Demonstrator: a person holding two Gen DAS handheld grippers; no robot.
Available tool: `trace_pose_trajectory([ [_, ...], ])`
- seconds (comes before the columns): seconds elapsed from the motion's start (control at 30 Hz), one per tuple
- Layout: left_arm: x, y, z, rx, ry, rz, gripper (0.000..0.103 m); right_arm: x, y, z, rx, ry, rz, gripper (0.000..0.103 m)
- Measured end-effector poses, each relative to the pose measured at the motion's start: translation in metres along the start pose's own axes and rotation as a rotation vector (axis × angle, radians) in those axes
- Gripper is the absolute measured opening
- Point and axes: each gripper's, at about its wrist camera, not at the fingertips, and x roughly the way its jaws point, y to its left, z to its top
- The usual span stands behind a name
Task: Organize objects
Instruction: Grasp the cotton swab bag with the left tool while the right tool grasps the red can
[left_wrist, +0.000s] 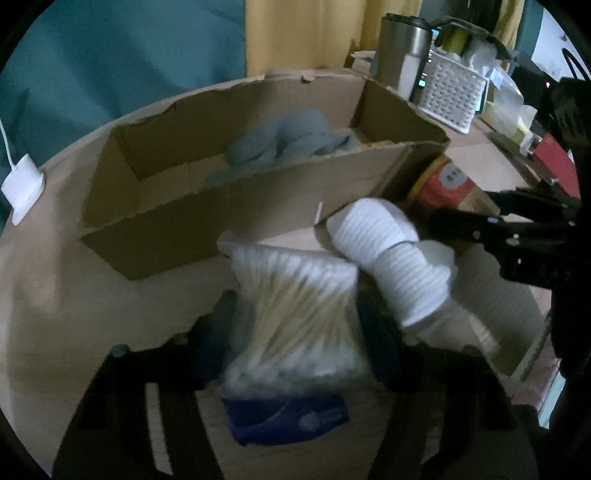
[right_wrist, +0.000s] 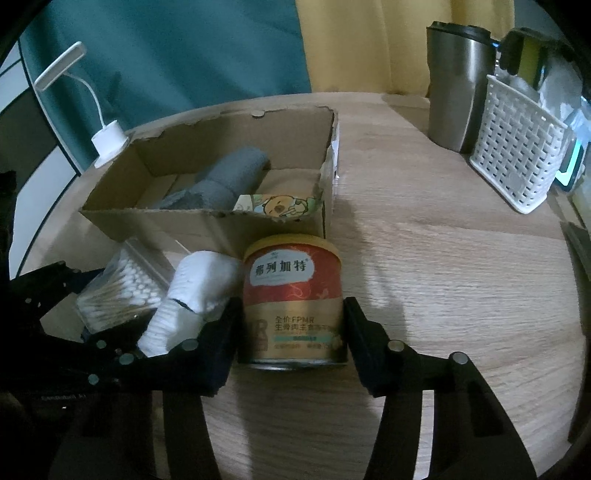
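My left gripper (left_wrist: 295, 317) is shut on a clear pack of cotton swabs (left_wrist: 295, 295), held just in front of an open cardboard box (left_wrist: 207, 218); the pack also shows in the right wrist view (right_wrist: 122, 291). A grey cloth (right_wrist: 225, 181) lies inside the box (right_wrist: 207, 218). A white rolled sock (left_wrist: 391, 258) leans beside the swabs. My right gripper (right_wrist: 291, 332) stands open around a red and gold can (right_wrist: 293, 302) upright on the wooden table (right_wrist: 443, 266); its fingers (right_wrist: 360, 325) do not visibly squeeze it.
A steel tumbler (right_wrist: 458, 85) and a white perforated basket (right_wrist: 517, 155) stand at the far right. A small white lamp (right_wrist: 107, 140) stands behind the box at the left. A teal and yellow curtain hangs behind the table.
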Motion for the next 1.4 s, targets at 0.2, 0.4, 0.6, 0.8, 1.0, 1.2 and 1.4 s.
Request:
trace_pose_trajectory([
  [0.2, -0.01, 0.008, 0.001, -0.032, -0.042, -0.03, 0.05, -0.004, 0.003, -0.002, -0.009, -0.01, 0.014, 0.057],
  [0.4, -0.024, 0.01, 0.002, -0.046, -0.086, -0.048, 0.049, -0.02, 0.007, 0.002, -0.017, -0.042, -0.007, 0.057],
  [0.6, -0.045, 0.016, 0.001, -0.066, -0.132, -0.056, 0.049, -0.033, 0.011, 0.002, -0.019, -0.067, -0.027, 0.057],
  [0.8, -0.063, 0.023, 0.003, -0.083, -0.177, -0.059, 0.049, -0.044, 0.016, 0.003, -0.028, -0.089, -0.035, 0.057],
  [1.0, -0.075, 0.027, 0.006, -0.092, -0.208, -0.064, 0.049, -0.049, 0.02, 0.007, -0.031, -0.102, -0.045, 0.057],
  [1.2, -0.086, 0.028, 0.012, -0.095, -0.237, -0.062, 0.049, -0.055, 0.02, 0.012, -0.032, -0.119, -0.042, 0.057],
  [1.4, -0.09, 0.028, 0.017, -0.104, -0.252, -0.052, 0.049, -0.061, 0.022, 0.016, -0.038, -0.14, -0.032, 0.057],
])
